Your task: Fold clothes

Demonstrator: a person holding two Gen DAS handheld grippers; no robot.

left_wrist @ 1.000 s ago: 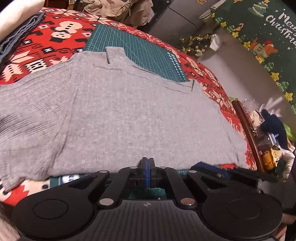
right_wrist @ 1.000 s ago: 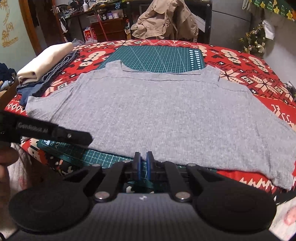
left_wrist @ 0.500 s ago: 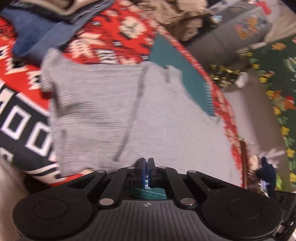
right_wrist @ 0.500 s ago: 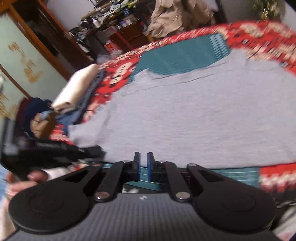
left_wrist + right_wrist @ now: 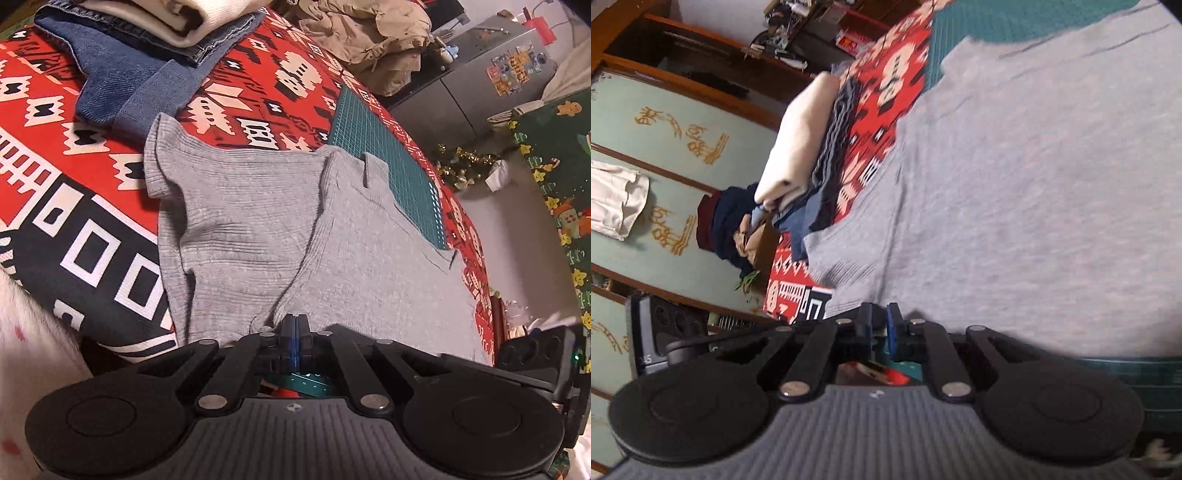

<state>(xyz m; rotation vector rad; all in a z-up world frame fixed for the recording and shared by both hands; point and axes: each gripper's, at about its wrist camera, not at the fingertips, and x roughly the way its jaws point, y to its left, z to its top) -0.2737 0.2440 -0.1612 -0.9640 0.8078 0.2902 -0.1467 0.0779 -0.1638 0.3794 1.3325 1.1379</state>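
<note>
A grey ribbed short-sleeved shirt (image 5: 369, 258) lies spread flat on the red patterned cloth (image 5: 258, 85), its left sleeve (image 5: 221, 221) stretched out sideways. My left gripper (image 5: 294, 323) is shut, with its tips at the shirt's near hem where the sleeve seam ends. The fabric puckers slightly there, and I cannot tell whether any is pinched. In the strongly rolled right wrist view, my right gripper (image 5: 879, 317) shows a narrow gap between its pads with nothing in it. It hovers at the near edge of the shirt (image 5: 1034, 184), close to the sleeve.
A folded cream garment (image 5: 147, 14) lies on folded denim (image 5: 129, 74) beyond the sleeve. A green cutting mat (image 5: 388, 147) lies under the shirt's collar end. A beige jacket (image 5: 369, 33) is heaped at the far side. The other gripper's body (image 5: 535, 354) shows at right.
Both grippers have moved left along the near hem toward the left sleeve and rolled, the right one strongly. The right pads have parted a little. The left stays shut.
</note>
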